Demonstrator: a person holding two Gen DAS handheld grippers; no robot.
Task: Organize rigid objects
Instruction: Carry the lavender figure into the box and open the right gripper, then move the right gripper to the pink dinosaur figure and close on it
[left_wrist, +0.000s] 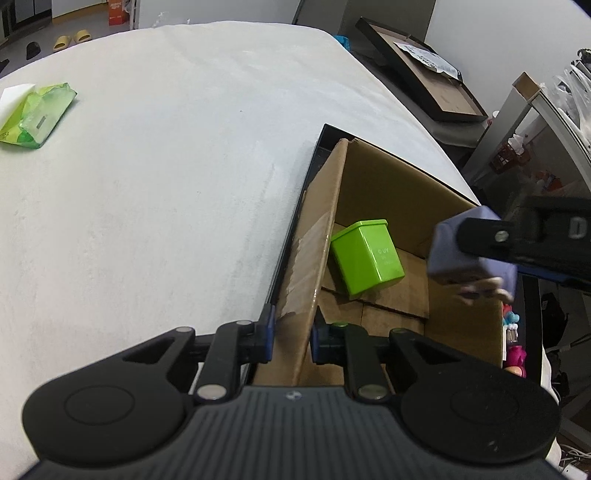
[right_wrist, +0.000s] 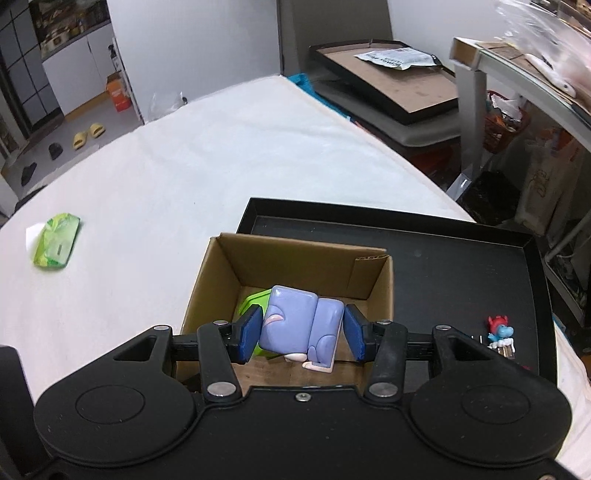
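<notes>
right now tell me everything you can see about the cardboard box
The cardboard box is plain brown corrugated card, open-topped, with worn tape on one wall. It stands inside the black tray on the white-covered table. The left gripper has its pads on either side of its near left wall. A green container lies tilted inside. The right gripper holds a purple toy over the opening.
</notes>
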